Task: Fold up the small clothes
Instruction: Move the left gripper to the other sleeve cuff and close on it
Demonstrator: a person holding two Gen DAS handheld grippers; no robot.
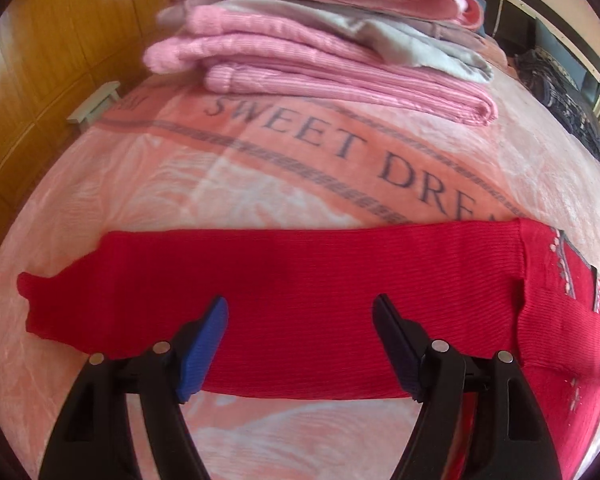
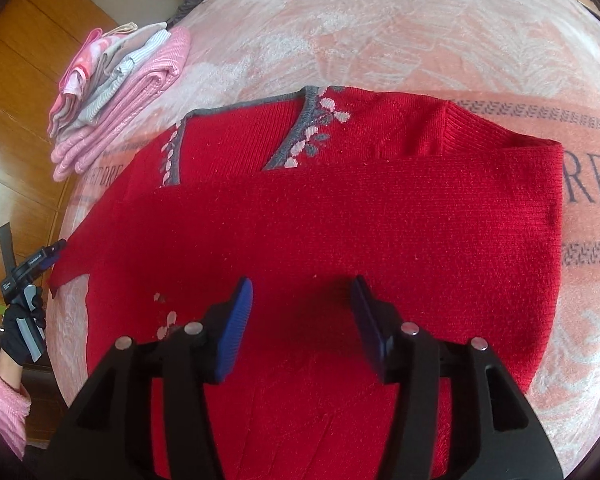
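red sweater lies flat on the pink blanket, one sleeve folded sideways across the body. grey trim with pale flowers shows at 12 o'clock in the right view. left gripper jaws spread, over the sleeve, pinching nothing. right gripper jaws spread over the sweater body, empty. stack of folded pink and grey clothes at 12 o'clock, well apart. gloved hand at 8 o'clock.

Daylit bed under a pink blanket, wooden wardrobe panels alongside.
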